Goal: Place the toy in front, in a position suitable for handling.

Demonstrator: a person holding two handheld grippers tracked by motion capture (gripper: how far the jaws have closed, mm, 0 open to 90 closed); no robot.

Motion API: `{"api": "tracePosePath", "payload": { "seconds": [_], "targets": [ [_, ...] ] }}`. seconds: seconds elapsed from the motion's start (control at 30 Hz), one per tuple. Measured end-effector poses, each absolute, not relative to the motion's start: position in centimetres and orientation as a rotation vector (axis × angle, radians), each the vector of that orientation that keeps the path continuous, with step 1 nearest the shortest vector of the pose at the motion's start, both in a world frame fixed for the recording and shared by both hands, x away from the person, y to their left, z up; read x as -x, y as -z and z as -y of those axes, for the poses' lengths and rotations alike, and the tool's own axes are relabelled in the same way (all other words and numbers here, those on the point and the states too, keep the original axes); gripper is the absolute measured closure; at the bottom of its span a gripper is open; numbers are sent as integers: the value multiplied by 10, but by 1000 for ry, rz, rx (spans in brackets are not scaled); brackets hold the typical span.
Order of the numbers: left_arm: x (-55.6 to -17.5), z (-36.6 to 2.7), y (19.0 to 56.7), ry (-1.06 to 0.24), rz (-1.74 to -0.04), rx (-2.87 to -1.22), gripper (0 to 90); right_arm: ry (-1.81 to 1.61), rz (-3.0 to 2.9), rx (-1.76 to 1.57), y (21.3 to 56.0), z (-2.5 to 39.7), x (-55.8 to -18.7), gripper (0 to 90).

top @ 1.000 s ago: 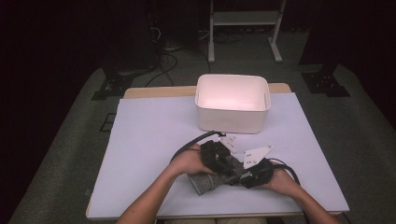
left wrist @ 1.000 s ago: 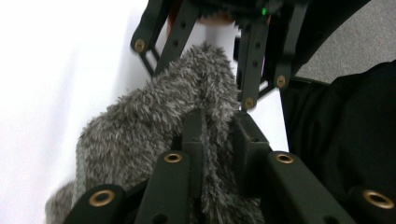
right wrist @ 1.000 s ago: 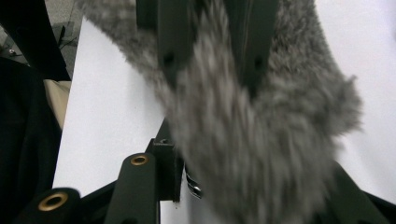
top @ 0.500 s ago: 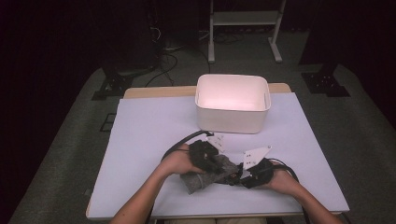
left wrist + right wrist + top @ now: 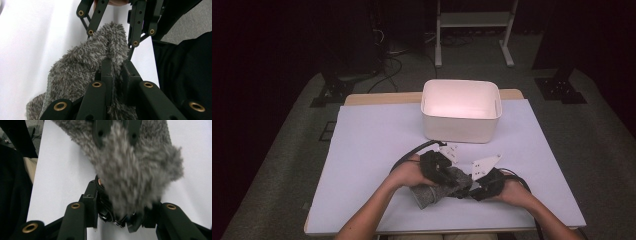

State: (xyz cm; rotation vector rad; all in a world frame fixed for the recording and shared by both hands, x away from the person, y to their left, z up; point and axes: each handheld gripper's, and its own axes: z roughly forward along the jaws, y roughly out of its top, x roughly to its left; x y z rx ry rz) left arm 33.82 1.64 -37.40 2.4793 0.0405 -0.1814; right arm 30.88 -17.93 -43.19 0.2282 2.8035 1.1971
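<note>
A grey fuzzy sock (image 5: 432, 192) was pinched by both the left gripper (image 5: 447, 176) and right gripper (image 5: 469, 189), clamped shut on it, a white bin (image 5: 460, 111) standing well beyond.

No readable text, label, brand, number or sign appears on anything here.

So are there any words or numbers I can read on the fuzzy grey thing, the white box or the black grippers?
None can be read: the fuzzy grey cloth item, the white rectangular plastic bin, the left gripper and the right gripper bear no readable text. Tiny dark marks on the grey three-cornered plates are too small to read.
</note>
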Motion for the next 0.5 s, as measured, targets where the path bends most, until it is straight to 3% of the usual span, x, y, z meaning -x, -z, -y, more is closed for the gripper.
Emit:
{"api": "tracePosePath", "payload": {
  "seconds": [0.5],
  "targets": [
    [-342,-82,375,119,-191,-2438,819,-1126,-2837,-243,426,193,-310,575]
  ]
}}
